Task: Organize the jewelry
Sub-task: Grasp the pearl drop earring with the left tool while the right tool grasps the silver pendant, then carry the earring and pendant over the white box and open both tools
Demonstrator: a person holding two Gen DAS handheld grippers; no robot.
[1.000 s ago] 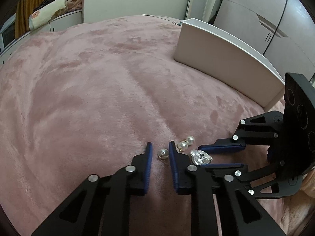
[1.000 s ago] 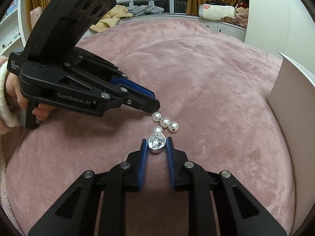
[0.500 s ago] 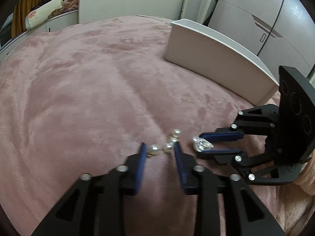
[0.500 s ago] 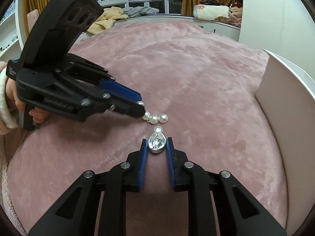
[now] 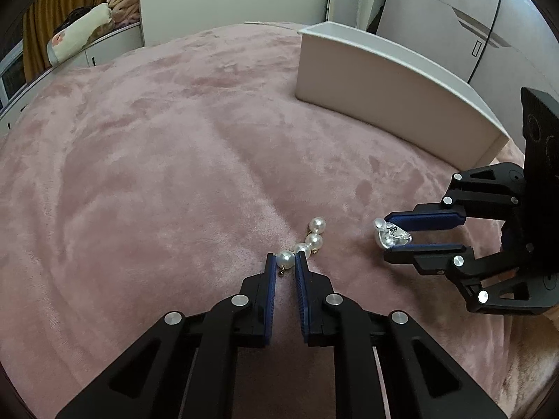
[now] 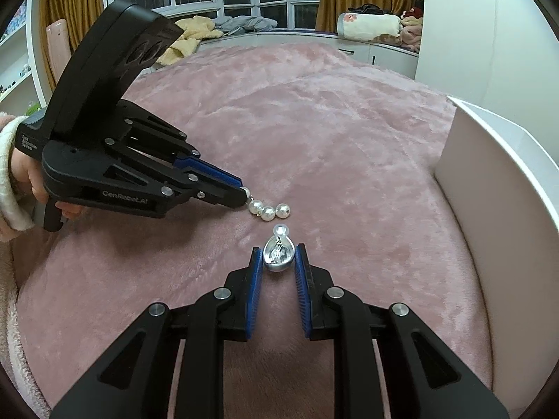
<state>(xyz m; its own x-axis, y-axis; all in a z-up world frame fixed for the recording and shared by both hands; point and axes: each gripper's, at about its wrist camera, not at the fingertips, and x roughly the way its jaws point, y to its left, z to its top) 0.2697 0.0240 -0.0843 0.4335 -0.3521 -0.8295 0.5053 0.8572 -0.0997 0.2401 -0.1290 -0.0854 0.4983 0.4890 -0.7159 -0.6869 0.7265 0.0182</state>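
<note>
Left gripper (image 5: pixel 285 262): I have it clamped on the end bead of the white pearl strand (image 5: pixel 307 241), lower centre
Right gripper (image 6: pixel 277 260): closed on the silver teardrop pendant (image 6: pixel 277 253)
Next: I'd lift the strand slowly, clear of the pink plush blanket (image 5: pixel 157 160), towards the white box (image 5: pixel 391 101) upper right

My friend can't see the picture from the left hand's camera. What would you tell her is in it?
The left tongs pinch the end pearl of a short pearl string lying on a fuzzy pink blanket. To the right, the right tongs hold a shiny silver teardrop pendant, and a white box sits behind them.
</note>
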